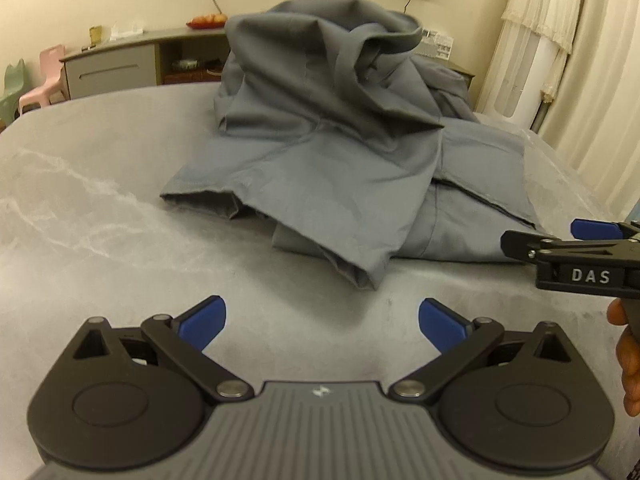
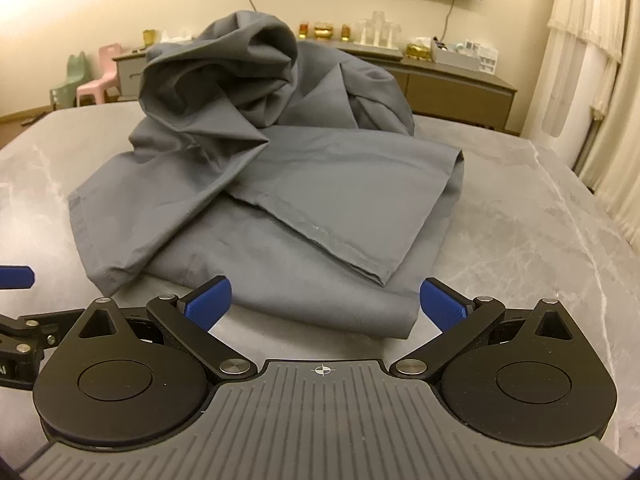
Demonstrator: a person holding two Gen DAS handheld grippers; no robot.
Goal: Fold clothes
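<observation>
A grey garment (image 1: 332, 148) lies crumpled in a heap on the grey marble table (image 1: 100, 208); it also shows in the right wrist view (image 2: 280, 184), with flat folded layers at the front and a bunched mound at the back. My left gripper (image 1: 322, 322) is open and empty, hovering over the table just short of the garment's near hem. My right gripper (image 2: 325, 304) is open and empty, its blue pads (image 2: 442, 306) at the garment's near edge. The right gripper also shows at the right edge of the left wrist view (image 1: 576, 256).
The table (image 2: 520, 240) extends around the garment on all sides. Beyond it stand a low sideboard (image 2: 452, 84) with jars and boxes, pink and green small chairs (image 2: 100, 76), and a white curtain (image 2: 592, 60) at the right.
</observation>
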